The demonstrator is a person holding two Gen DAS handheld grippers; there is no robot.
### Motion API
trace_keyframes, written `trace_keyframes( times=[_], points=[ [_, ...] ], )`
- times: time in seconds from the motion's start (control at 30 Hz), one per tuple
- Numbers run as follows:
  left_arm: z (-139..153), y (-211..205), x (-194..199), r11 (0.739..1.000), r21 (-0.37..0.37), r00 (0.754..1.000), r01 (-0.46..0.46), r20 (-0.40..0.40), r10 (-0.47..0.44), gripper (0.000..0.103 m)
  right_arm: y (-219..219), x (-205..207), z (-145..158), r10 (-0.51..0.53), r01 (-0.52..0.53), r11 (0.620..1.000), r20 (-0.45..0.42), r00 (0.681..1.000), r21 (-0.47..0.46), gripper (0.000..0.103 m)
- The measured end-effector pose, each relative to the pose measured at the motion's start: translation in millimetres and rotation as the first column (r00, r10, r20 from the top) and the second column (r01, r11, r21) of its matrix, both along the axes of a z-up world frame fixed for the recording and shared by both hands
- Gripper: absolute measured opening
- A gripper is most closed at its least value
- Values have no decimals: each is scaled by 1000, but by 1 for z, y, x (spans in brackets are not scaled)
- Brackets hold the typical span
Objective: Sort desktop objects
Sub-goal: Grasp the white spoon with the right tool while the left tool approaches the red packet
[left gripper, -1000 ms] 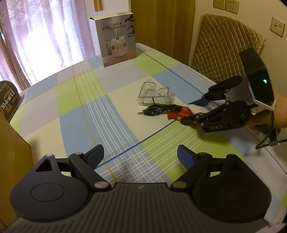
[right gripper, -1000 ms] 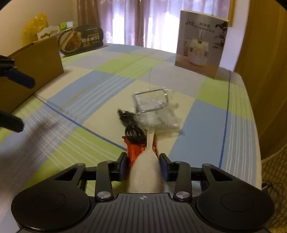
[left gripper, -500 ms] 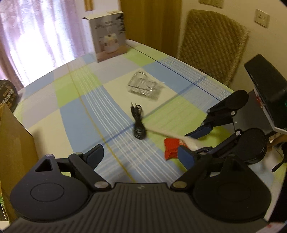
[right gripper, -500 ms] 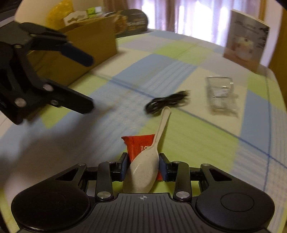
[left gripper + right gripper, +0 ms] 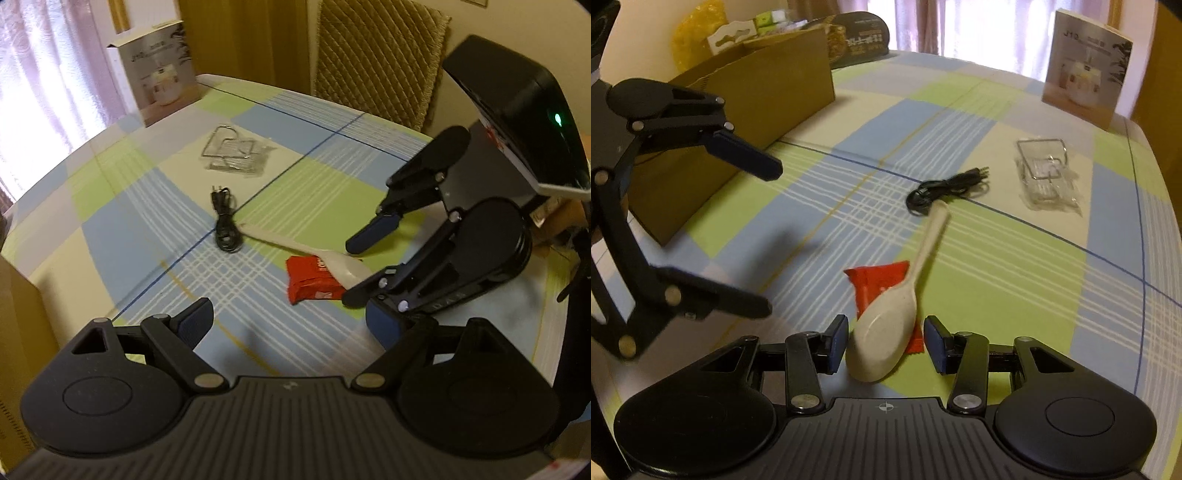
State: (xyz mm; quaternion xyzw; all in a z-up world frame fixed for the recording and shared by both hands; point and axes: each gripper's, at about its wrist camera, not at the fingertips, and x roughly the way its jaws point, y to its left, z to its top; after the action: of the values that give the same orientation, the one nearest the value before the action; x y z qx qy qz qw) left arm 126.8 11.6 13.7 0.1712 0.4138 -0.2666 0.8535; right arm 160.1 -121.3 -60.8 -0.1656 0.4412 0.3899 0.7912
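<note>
Right gripper [image 5: 884,345] parted, apparently straddling the spoon [image 5: 886,332].

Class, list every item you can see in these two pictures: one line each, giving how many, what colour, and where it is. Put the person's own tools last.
Spoon: one, beige, bowl between the right claw's fingers, lying across the red packet.
Red packet: one, red, under the spoon's bowl.
Cable: one, black, coiled by the spoon handle's tip.
Clear bag with wire rack: one, transparent and silver, beyond the cable.
Product box: one, pale, upright at the table's far end.
Cardboard box: one, brown, table's side.
Tablecloth: one, checked blue, green, cream.
Chair: one, quilted tan, behind the table.
Left claw: open, empty.
Right claw: open around the spoon.
</note>
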Motion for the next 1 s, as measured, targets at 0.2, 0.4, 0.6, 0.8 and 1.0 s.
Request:
trace_keyframes(
  times=[0.2, 0.4, 0.6, 0.8, 1.0],
  points=[
    [-9, -10, 2, 999, 31, 1000, 25, -11, -24, 87, -17, 4, 10, -47, 47, 998, 29, 999, -33, 28],
    [-17, -28, 8, 996, 41, 997, 80, -2, -80, 87, -44, 19, 9, -135, 140, 987, 61, 989, -77, 29],
    [-30, -46, 21, 981, 57, 982, 187, 22, -188, 81, -55, 26, 9, -149, 152, 986, 50, 988, -70, 47],
    [-48, -50, 36, 974, 34, 973, 226, -54, -224, 64, -56, 29, 10, -140, 142, 989, 32, 990, -46, 63],
    [-46, -51, 37, 966, -4, 962, 257, -89, -257, 36, -61, 37, 9, -145, 146, 989, 15, 989, -36, 63]
  ],
)
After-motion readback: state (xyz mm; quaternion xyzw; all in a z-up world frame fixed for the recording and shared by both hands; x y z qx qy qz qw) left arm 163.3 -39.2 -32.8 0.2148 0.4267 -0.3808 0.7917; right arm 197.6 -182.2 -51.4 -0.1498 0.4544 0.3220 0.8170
